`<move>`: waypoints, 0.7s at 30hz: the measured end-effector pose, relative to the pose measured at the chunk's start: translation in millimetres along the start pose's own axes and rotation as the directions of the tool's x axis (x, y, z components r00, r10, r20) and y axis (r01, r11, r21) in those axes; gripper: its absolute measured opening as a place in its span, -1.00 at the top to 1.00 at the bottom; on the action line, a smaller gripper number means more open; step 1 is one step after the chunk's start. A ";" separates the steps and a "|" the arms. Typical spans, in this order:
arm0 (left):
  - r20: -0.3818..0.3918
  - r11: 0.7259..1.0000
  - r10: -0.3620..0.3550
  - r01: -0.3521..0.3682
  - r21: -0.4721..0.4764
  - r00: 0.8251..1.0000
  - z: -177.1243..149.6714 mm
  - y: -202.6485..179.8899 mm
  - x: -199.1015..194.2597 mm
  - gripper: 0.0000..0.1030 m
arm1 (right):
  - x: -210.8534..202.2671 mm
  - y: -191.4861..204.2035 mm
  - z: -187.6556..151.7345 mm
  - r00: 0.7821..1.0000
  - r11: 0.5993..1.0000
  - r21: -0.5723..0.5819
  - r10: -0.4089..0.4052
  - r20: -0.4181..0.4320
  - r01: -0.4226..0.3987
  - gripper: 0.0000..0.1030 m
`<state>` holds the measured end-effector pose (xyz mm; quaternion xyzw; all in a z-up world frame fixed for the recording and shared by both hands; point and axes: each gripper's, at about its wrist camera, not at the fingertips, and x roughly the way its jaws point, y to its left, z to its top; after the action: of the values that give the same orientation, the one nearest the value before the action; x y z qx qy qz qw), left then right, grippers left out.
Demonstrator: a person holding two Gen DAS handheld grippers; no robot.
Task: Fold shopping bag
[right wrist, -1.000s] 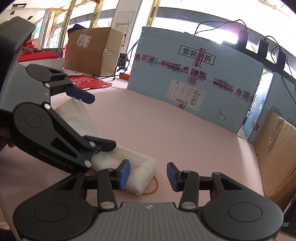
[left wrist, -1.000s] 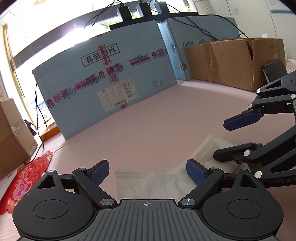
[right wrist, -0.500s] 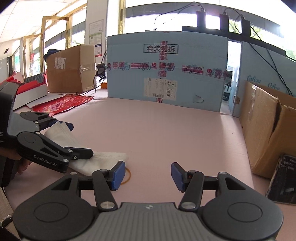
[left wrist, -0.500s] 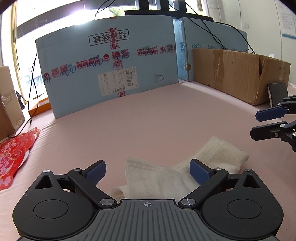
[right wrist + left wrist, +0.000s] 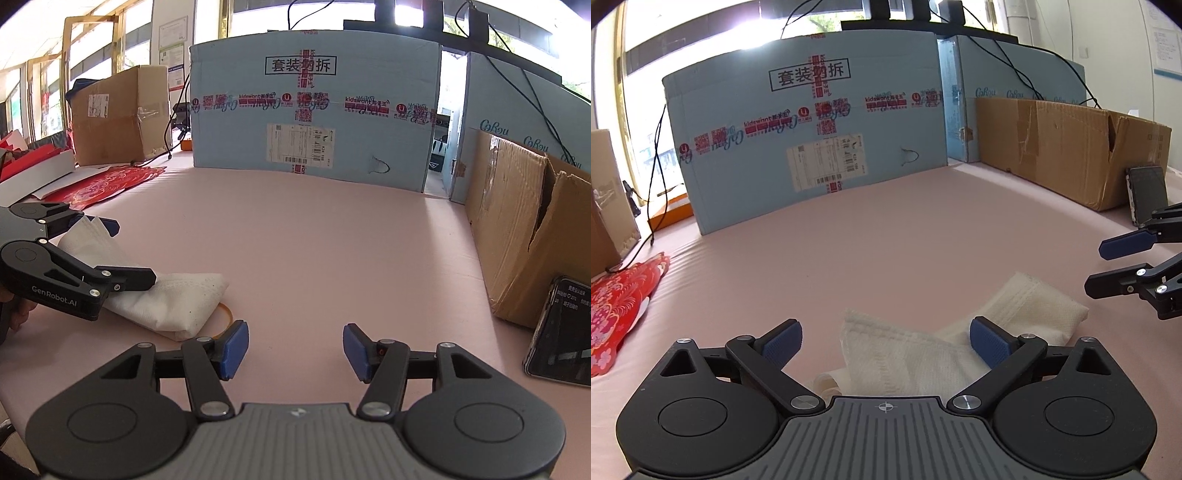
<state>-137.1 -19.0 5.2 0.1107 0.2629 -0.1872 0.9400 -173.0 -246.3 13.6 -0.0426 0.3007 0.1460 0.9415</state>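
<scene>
The white shopping bag [image 5: 945, 343] lies already folded into a small bundle on the pink table [image 5: 886, 251], my left gripper [image 5: 886, 341] wide open around it and my right gripper [image 5: 291, 349] open and empty beside it, so I judge little is left.

White bag [image 5: 908, 354], pink table [image 5: 886, 251], blue fingers [image 5: 232, 347]

A pink tabletop [image 5: 332, 240] fills the foreground. A blue printed carton [image 5: 314, 110] stands across its far edge, with brown cardboard boxes at the far left corner [image 5: 118, 114] and along the right edge [image 5: 517, 229]. Bright windows [image 5: 701, 44] behind wash out the top (cables [image 5: 1015, 70] hang across them). Red patterned paper [image 5: 617, 306] lies at the left edge.
</scene>
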 end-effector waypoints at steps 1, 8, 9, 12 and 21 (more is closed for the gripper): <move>-0.001 1.000 -0.002 0.002 -0.002 1.000 -0.1 0.6 0.3 -0.92 | 1.1 1.3 0.5 1.000 1.000 -0.004 0.008 -0.003 -0.008 -0.10; -0.018 0.997 0.029 -0.030 -0.065 0.999 -1.2 11.2 2.9 -0.96 | 17.9 13.7 9.4 0.997 0.995 -0.072 0.067 -0.025 -0.068 -0.03; -0.029 0.995 0.053 -0.055 -0.084 0.998 -1.5 14.3 4.2 -0.96 | 21.2 14.9 11.2 0.996 0.993 -0.080 0.083 -0.028 -0.085 0.04; -0.046 0.991 0.071 -0.076 -0.108 0.996 -1.7 19.1 6.6 -0.96 | 27.7 21.1 17.3 0.990 0.981 -0.141 0.128 -0.051 -0.134 0.21; 0.026 0.994 0.113 -0.113 -0.001 0.993 0.7 2.6 -4.3 -0.94 | 34.7 24.3 34.3 0.961 0.944 -0.204 0.232 -0.149 -0.260 0.87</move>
<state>-139.1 -15.7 8.4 0.1231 0.2439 -0.1350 0.9524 -134.4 -208.7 21.7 -0.1183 0.3430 0.2922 0.8848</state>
